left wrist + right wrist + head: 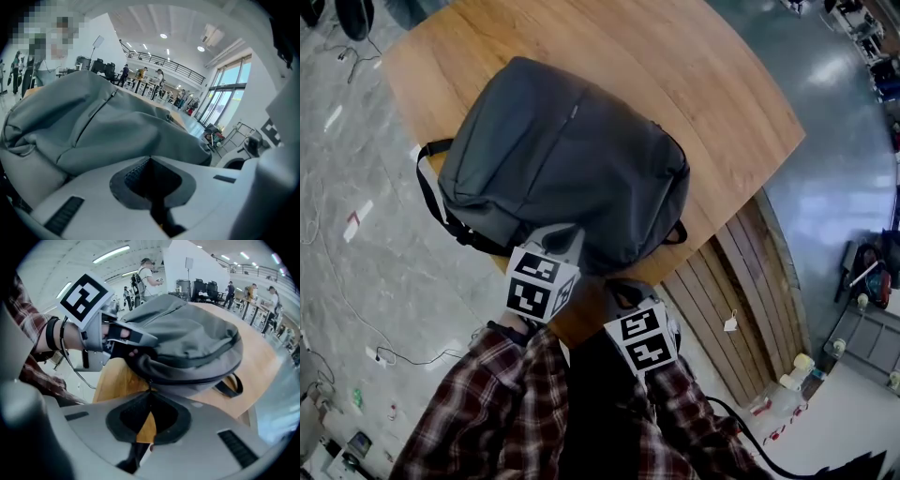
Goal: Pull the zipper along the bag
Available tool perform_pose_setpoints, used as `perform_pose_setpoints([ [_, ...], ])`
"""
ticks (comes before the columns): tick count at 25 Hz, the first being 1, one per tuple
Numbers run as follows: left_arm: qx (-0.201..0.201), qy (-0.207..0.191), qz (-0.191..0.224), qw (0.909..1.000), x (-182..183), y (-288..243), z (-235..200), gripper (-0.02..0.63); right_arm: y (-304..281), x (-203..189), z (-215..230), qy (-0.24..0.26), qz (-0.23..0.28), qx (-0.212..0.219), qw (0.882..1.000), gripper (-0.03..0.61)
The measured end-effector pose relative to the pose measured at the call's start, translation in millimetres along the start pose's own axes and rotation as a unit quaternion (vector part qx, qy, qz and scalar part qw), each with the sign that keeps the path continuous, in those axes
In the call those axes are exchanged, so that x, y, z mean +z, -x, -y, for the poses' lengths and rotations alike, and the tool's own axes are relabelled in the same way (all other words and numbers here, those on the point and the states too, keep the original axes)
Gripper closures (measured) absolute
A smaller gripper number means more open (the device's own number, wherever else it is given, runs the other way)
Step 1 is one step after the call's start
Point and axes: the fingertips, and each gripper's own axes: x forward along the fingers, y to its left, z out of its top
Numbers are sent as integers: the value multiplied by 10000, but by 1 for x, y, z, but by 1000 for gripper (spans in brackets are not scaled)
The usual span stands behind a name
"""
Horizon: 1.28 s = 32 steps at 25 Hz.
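L gripper [150, 160] jaws closed, pinching grey bag [562, 159] at near edge (fabric bunched). R gripper [150, 393] clamped on zipper pull [149, 382]. Bag on wood table [703, 84].

Open lab hall: mezzanine railing [161, 62], tall windows [232, 86], workstations [201, 289], cabled floor [337, 253].

Red-and-white plaid flannel sleeves [478, 403]
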Motion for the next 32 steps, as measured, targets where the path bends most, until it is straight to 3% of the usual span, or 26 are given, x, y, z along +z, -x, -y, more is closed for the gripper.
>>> perform_pose_setpoints([
  [9,-53,-64,-69,9999,-3,3,-1,604,33,-11,126,-83,-24,-988,9951,567],
  [14,-41,-77,-83,9999,-2,3,-1,604,24,-2,161,-352,40,-1039,9940,566],
  [21,-409,-438,-1107,9920,-1,-5,-22,604,10,-11,110,-840,262,-448,9951,569],
  [24,-222,-185,-1217,9921,10,-5,-42,604,2,-7,71,-1024,426,-57,9938,569],
  [27,491,239,-990,9936,27,8,-65,604,-8,5,27,-941,504,376,9936,569],
  [29,1000,270,-580,9929,48,23,-71,604,-18,14,-8,-695,503,720,9937,569],
  [32,979,131,48,9951,83,44,-46,604,-29,33,-63,-356,538,1191,9908,569],
])
